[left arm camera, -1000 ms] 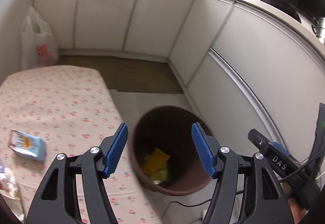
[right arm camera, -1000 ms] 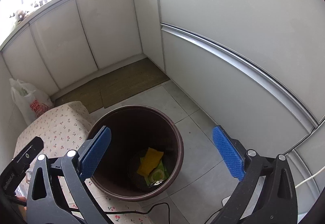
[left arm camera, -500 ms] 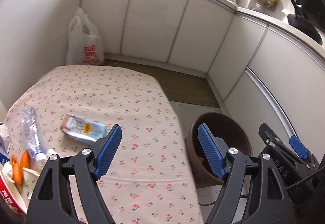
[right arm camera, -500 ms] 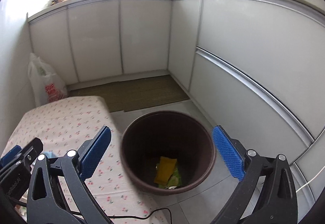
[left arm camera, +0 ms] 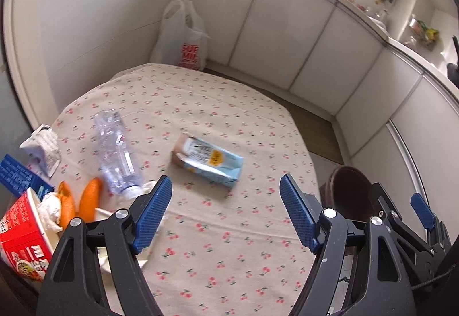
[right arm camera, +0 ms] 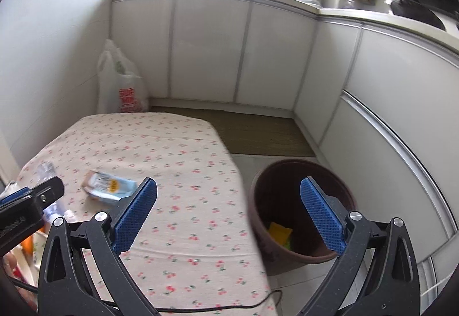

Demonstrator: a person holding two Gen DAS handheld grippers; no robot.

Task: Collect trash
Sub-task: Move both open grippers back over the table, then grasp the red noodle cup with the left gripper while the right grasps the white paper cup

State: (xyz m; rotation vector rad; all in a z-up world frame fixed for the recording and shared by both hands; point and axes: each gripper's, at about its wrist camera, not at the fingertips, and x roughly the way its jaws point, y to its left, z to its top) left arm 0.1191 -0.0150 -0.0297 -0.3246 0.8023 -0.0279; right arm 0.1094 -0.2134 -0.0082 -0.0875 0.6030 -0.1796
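White plastic shopping bag, red print, standing on the floor against the wall. White cabinet fronts beneath a countertop. Dark pan on that countertop.

Being counted: one bottle, one carton, two orange peels, one red cup, one bin, one bag, two grippers.

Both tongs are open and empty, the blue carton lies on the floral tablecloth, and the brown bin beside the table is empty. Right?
Not quite: the brown bin is not empty. The right wrist view shows a yellow wrapper lying at its bottom. The rest stands.
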